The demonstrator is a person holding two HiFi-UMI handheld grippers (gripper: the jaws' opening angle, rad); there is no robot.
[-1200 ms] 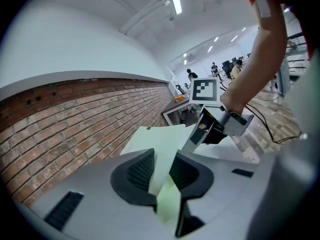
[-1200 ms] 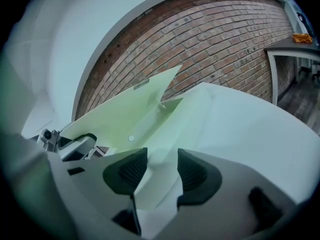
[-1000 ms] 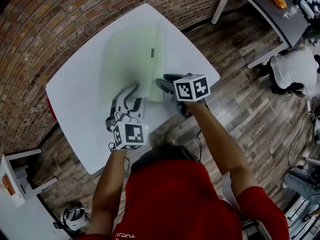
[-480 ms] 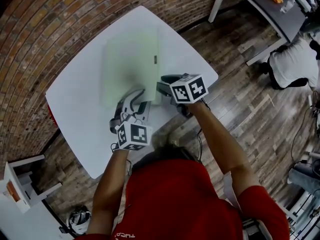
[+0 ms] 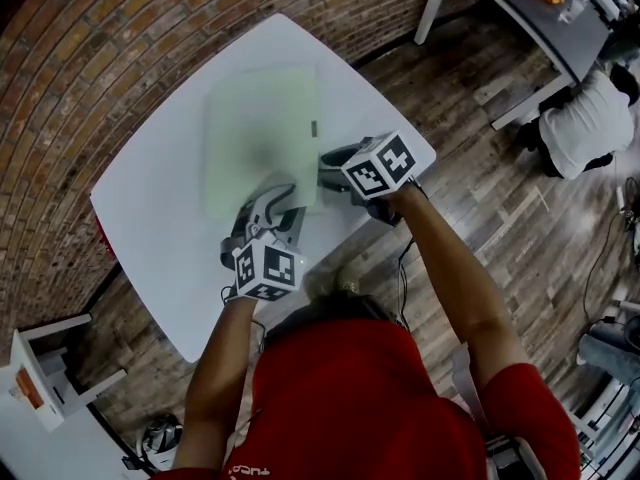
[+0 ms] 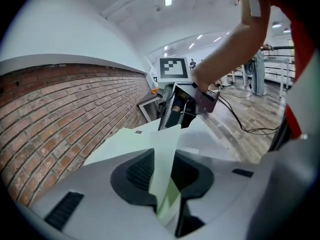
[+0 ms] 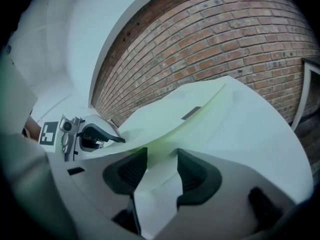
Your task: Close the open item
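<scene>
One pale green flat folder [image 5: 262,128] lies on one white square table with rounded corners [image 5: 150,203], set against a red brick wall [image 5: 110,38], and two hand-held grippers meet it at its near edge. The left gripper [image 5: 272,196] is clamped on a thin pale green flap of the folder, which stands on edge between its dark pads. The right gripper [image 5: 326,162] has its jaws spread wide, with the folder's edge lying between them and the pads not pressing on it. Only the head view takes in the whole table, both checkered marker cubes, the wooden plank floor [image 5: 480,178] and one person in a white top [image 5: 585,133] crouched by a second, grey table [image 5: 530,18]. The left gripper view alone shows the ceiling lights and the right gripper from the front. The right gripper view alone shows the folder's cover lifted along its edge, and one small dark tab [image 7: 191,113] on it.
</scene>
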